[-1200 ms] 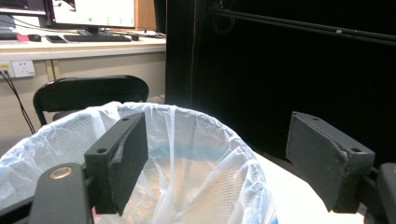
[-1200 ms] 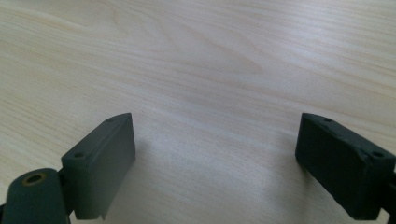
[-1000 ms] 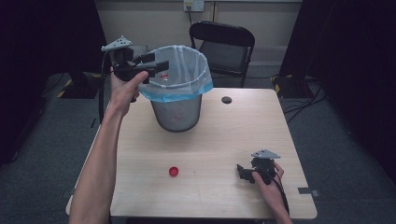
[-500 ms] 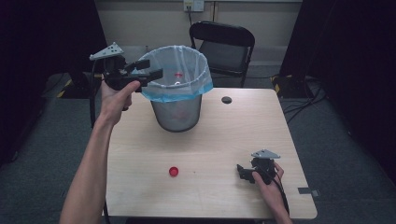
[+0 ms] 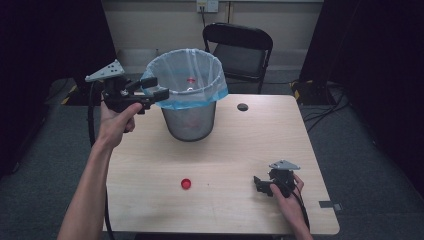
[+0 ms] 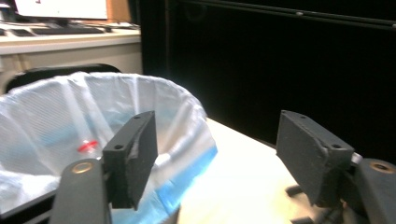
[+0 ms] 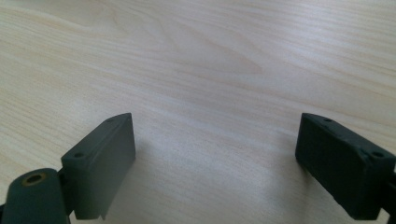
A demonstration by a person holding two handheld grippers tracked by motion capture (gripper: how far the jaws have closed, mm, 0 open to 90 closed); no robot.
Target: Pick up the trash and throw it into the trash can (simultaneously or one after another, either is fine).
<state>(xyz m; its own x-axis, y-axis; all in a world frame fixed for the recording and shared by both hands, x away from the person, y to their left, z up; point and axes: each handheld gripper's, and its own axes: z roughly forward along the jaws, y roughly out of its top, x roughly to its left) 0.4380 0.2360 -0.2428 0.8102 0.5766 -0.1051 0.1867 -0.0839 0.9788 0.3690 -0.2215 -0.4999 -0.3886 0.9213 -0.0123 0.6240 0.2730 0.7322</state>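
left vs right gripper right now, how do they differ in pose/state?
The left gripper is held up in the air beside the rim of the lined bin; the right gripper sits low at the table, near its front right corner. The left gripper's jaws point toward the bin, while the right gripper's face bare wood. Shared: both have jaws open and hold nothing.

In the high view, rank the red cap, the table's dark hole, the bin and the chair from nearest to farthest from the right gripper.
From the right gripper:
1. Red cap, on the table to its left.
2. Dark hole, toward the table's far edge.
3. Bin, far-left on the table.
4. Chair, beyond the table.
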